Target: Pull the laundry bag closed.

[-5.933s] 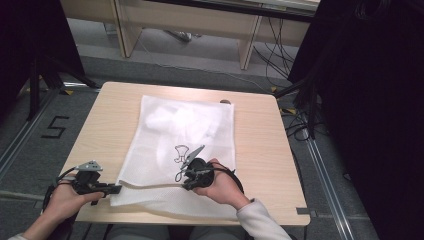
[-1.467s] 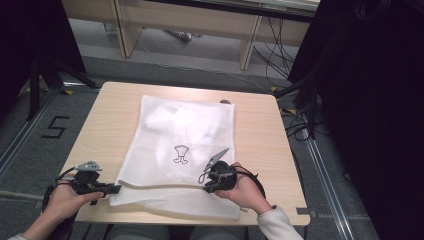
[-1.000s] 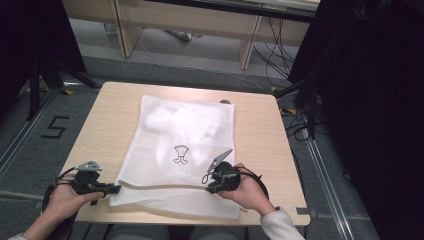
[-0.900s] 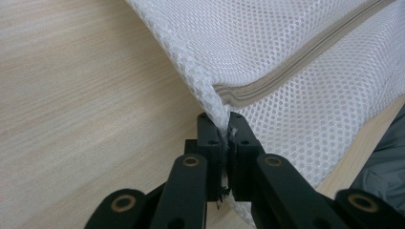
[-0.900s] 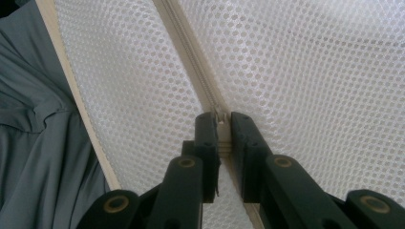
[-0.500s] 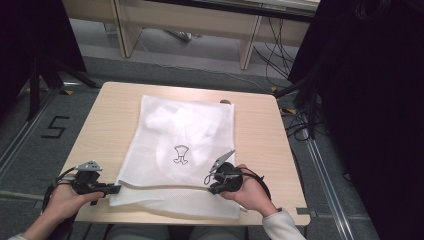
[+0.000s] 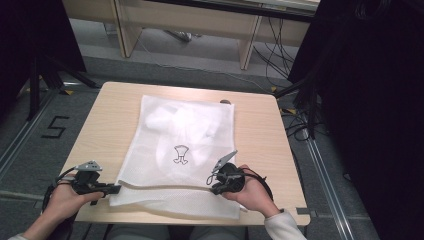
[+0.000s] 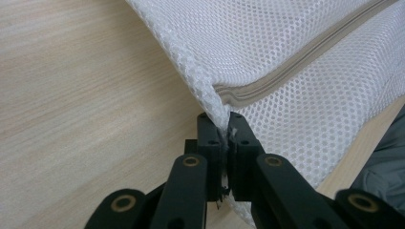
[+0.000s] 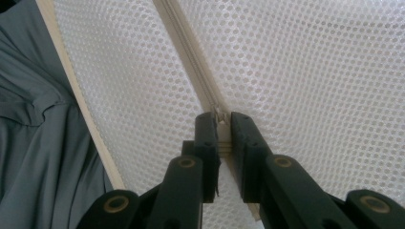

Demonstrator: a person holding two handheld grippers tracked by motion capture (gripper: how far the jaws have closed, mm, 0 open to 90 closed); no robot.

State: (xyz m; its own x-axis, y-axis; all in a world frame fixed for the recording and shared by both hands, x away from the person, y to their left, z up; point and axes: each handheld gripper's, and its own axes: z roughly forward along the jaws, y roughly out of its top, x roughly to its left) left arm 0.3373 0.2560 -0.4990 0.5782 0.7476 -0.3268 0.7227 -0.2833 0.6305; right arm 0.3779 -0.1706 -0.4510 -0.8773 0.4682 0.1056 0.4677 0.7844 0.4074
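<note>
We look down on a pale wooden table [image 7: 115, 115] that stands on a grey floor [image 7: 30, 150], where a black "5" [image 7: 55, 127] is marked off the table's left side; wooden furniture legs [image 7: 247, 47] and loose black cables [image 7: 272, 55] lie beyond the far edge, and a dark curtain [image 7: 370, 115] hangs close along the right. A white mesh bag [image 7: 190, 125] lies flat in the middle of the table, its near edge close to the table's front, with white cloth showing through it and a small black figure [image 7: 180, 154] printed near its centre. A small dark spot sits just past its far right corner; we cannot tell what it is. Nothing lies between the hands and the bag. A beige zipper [image 7: 165, 186] runs across the bag near its front edge. The left gripper [image 7: 116, 188], held low at the table's front left with the forearm coming up from below, is clamped on the bag's near left corner, right where the zipper ends [image 8: 239, 95]. The right gripper [image 7: 214, 189] sits at the zipper's right part, the hand [image 7: 252, 192] curled behind it, jaws pinched on the zipper's slider [image 9: 220, 117]. Grey cloth [image 9: 43, 143] shows past the bag's edge in the right gripper view.
</note>
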